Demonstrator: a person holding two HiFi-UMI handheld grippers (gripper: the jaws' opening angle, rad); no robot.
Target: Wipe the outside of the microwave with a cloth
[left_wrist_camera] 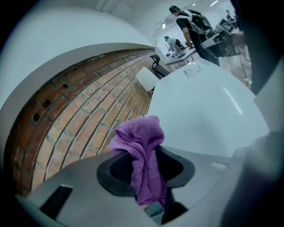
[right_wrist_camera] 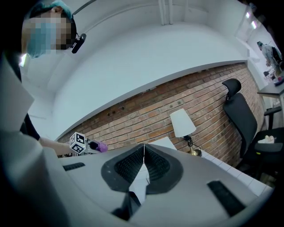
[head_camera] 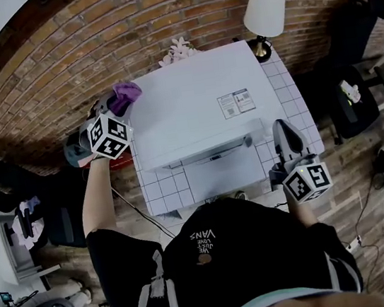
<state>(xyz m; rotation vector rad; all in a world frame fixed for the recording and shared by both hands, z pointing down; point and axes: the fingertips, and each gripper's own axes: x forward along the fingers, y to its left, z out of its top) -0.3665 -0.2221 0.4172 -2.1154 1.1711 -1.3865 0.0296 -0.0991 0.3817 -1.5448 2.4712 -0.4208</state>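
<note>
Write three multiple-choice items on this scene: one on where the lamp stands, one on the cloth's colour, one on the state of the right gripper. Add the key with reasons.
1. Where is the lamp?
A. On top of the microwave
B. By the far right corner of the microwave, near the brick wall
C. On the floor at the left

2. What colour is the cloth?
A. Purple
B. Yellow
C. White

3. How is the right gripper?
A. Shut on the cloth
B. Wide open
C. Shut, with nothing between its jaws

Key:
1 B: the head view shows it past that corner, against the bricks.
2 A: it shows purple in the left gripper, which is clamped on it.
3 C: the right gripper view shows its jaws together and nothing between them.
</note>
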